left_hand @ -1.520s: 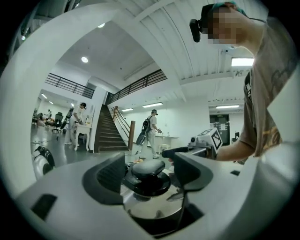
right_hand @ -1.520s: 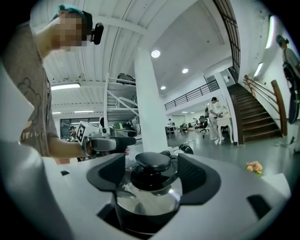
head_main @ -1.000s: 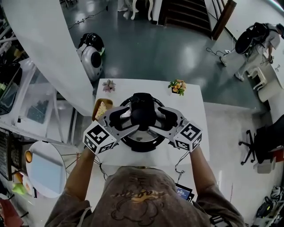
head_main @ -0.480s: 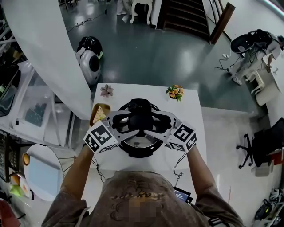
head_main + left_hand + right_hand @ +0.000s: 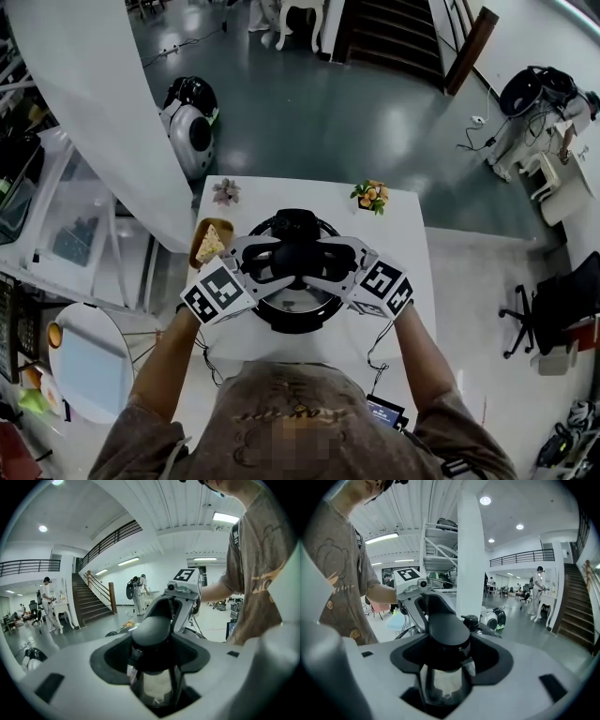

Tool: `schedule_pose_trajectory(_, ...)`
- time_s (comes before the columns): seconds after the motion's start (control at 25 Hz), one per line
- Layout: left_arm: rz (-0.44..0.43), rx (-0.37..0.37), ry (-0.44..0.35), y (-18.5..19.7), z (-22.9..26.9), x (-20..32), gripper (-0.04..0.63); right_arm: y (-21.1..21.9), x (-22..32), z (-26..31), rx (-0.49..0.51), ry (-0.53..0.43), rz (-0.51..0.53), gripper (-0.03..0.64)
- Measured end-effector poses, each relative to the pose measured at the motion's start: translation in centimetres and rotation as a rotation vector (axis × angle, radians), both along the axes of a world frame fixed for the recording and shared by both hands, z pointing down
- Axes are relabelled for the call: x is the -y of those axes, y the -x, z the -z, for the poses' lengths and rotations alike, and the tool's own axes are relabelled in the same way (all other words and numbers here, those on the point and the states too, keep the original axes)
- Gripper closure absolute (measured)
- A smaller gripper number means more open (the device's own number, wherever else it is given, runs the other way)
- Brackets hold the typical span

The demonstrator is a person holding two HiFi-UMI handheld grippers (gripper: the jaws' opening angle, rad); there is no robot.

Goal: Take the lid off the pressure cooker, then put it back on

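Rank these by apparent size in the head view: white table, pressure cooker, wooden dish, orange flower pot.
1. white table
2. pressure cooker
3. wooden dish and orange flower pot: too alike to rank, the dish being partly hidden.

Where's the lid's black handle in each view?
Head view: lid handle, centre, over the cooker.
Left gripper view: lower centre, between the fingers.
Right gripper view: lower centre, between the fingers.
Shared landmark: the staircase.

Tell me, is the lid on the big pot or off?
On. In the head view the lid sits flat and centred on the pressure cooker, no gap showing.
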State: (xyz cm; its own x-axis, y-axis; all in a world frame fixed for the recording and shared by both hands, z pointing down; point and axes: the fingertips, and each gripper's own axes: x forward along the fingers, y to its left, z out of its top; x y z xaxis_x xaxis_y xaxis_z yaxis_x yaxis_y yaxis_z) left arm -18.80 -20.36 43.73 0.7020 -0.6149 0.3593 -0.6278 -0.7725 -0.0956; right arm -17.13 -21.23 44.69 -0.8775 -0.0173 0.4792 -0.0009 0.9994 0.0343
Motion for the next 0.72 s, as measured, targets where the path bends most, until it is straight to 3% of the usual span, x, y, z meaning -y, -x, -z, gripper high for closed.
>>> schedule_pose_trajectory(0.36,-0.020,0.003,0.014,-0.01,-0.11,0.00,0.341,-0.24,-0.02,0.19,0.002,-0.008,-0.045,0.350)
schedule_pose_trajectory(0.72,-0.113,-0.009,0.015,0.37,-0.03,0.14,0.342,0.07,-0.05,0.24,-0.002,-0.001,-0.154,0.350)
